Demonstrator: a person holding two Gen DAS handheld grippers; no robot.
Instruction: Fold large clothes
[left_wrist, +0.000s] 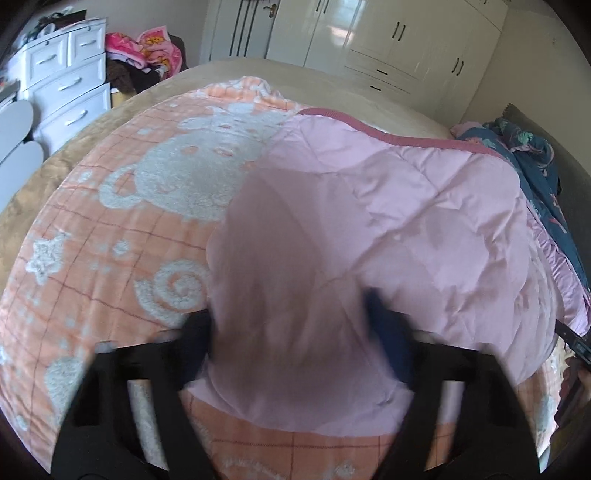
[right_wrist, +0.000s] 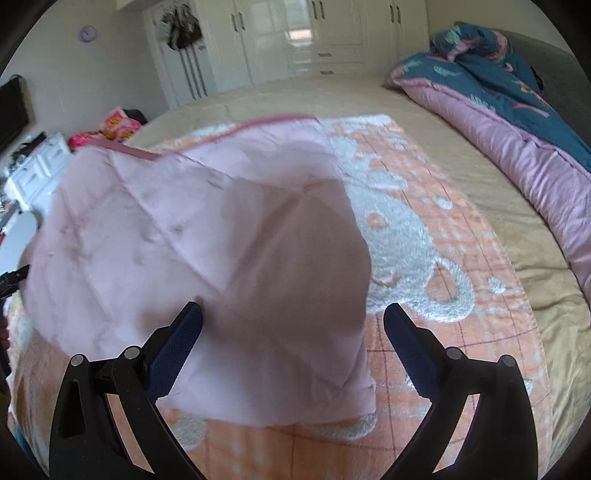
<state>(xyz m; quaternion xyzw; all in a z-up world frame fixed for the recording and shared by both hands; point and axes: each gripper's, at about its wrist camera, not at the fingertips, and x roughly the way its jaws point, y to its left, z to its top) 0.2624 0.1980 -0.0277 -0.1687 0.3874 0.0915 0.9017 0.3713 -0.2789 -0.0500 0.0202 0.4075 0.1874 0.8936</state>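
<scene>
A corner of the pale pink quilted blanket (left_wrist: 388, 221) fills the left gripper (left_wrist: 295, 332), jaws apparently pinching it; the right gripper (right_wrist: 293, 332) stands wider — only one pad touching cloth. Beyond, the peach-and-white fleece blanket (right_wrist: 424, 229) covers the beige bed (right_wrist: 480, 177). A loose right hold could drop the fold — skewing it.

The pink quilt (right_wrist: 207, 236) bulges ahead of both grippers. Right of it, the peach blanket (right_wrist: 443, 258) lies flat and open as far as the rolled duvet (right_wrist: 517, 147).
</scene>
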